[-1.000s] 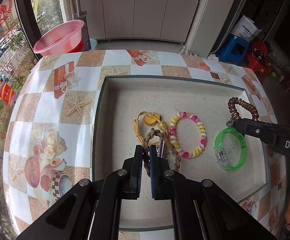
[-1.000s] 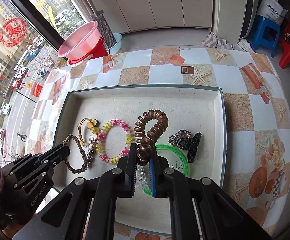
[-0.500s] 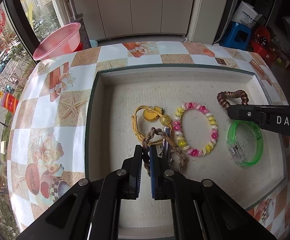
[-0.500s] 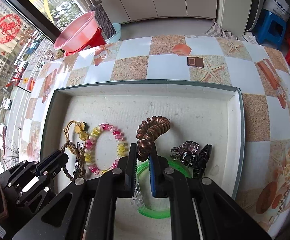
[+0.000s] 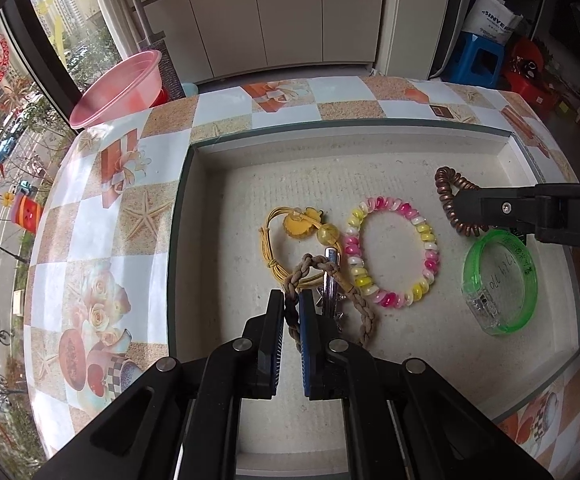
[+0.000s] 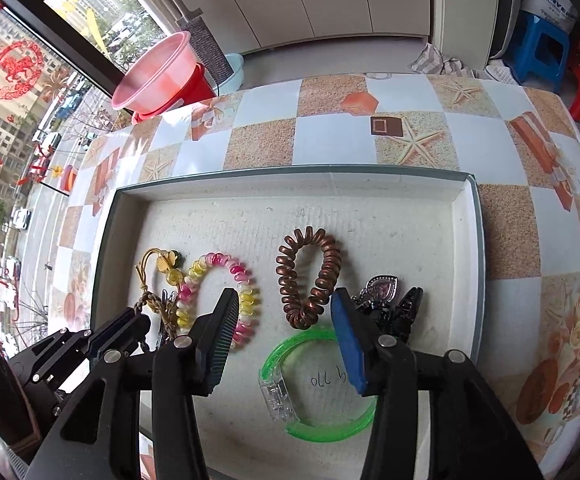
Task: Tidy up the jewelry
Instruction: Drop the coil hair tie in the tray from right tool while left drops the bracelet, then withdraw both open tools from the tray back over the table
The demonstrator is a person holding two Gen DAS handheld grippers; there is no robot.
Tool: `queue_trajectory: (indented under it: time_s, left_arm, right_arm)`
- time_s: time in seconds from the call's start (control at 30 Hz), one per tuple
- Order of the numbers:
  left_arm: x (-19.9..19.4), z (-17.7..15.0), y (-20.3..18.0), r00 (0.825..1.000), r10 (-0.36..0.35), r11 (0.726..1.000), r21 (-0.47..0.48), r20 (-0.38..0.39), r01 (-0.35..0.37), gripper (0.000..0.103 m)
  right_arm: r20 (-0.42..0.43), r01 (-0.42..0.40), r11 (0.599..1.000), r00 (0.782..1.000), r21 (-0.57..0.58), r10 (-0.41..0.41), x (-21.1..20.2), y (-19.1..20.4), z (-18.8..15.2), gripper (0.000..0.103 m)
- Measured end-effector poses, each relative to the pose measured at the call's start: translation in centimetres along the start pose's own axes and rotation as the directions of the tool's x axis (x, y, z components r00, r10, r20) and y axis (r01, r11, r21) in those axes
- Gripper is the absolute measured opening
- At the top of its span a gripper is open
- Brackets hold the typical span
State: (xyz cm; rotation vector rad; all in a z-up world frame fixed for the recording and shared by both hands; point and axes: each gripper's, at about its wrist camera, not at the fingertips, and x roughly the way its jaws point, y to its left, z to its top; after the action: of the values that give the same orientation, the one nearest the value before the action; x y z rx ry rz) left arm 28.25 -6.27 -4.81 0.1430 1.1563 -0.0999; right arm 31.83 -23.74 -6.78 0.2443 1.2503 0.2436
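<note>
Lining bracelets in a row along the tray (image 6: 466,240) floor, the right tool (image 6: 286,314) has just been opening, its pads apart around the brown coil bracelet (image 6: 308,276), released mid-tray; the left tool (image 5: 292,314) stays clamped on the braided cord bracelet (image 5: 354,300) near the tray's left side.

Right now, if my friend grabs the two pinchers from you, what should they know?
Left gripper: shut on the braided bracelet, near the yellow cord bracelet.
Right gripper: jaws just opened; the copper coil band lies free in the tray.
Also lying in the tray: pink-yellow bead bracelet, green bangle, black hair claw.
Done: coil band set down.
Left: place the braided bracelet and let go.
</note>
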Motion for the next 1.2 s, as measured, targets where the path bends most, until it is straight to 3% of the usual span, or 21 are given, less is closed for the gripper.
queue_trajectory:
  time_s: [0.43, 0.87, 0.9, 0.93, 0.97, 1.03, 1.2]
  left_arm:
    - [-1.7, 0.5, -0.3, 0.999, 0.0, 1.0, 0.009, 0.048, 0.0, 0.02]
    - [-2.7, 0.4, -0.4, 0.998, -0.021, 1.0, 0.004, 0.06, 0.021, 0.021]
    - [-2.8, 0.3, -0.4, 0.998, -0.021, 1.0, 0.003, 0.062, 0.021, 0.028]
    - [-2.9, 0.3, -0.3, 0.998, -0.019, 1.0, -0.001, 0.062, 0.019, 0.085]
    - [-3.2, 0.4, -0.2, 0.997, -0.003, 1.0, -0.013, 0.071, 0.004, 0.103]
    - [-3.1, 0.3, 0.0, 0.996, -0.003, 1.0, -0.021, 0.085, 0.005, 0.103]
    - [-2.6, 0.2, 0.3, 0.996, -0.009, 0.999, -0.032, 0.086, 0.011, 0.103]
  right_arm:
    - [0.07, -0.018, 0.995, 0.997, 0.097, 0.012, -4.1, -1.6, -1.8, 0.054]
    - [0.092, -0.001, 0.989, 0.996, 0.147, -0.013, -6.1, -2.9, -3.7, 0.074]
    - [0.095, 0.0, 0.989, 0.995, 0.149, -0.014, -6.2, -3.0, -3.8, 0.074]
    - [0.098, 0.002, 0.989, 0.995, 0.151, -0.017, -6.3, -3.0, -3.9, 0.074]
    - [0.1, 0.004, 0.988, 0.995, 0.153, -0.019, -6.4, -3.0, -4.0, 0.076]
    - [0.101, 0.005, 0.988, 0.995, 0.156, -0.021, -6.6, -3.0, -4.2, 0.083]
    - [0.098, 0.011, 0.987, 0.995, 0.16, -0.027, -6.8, -2.9, -4.7, 0.084]
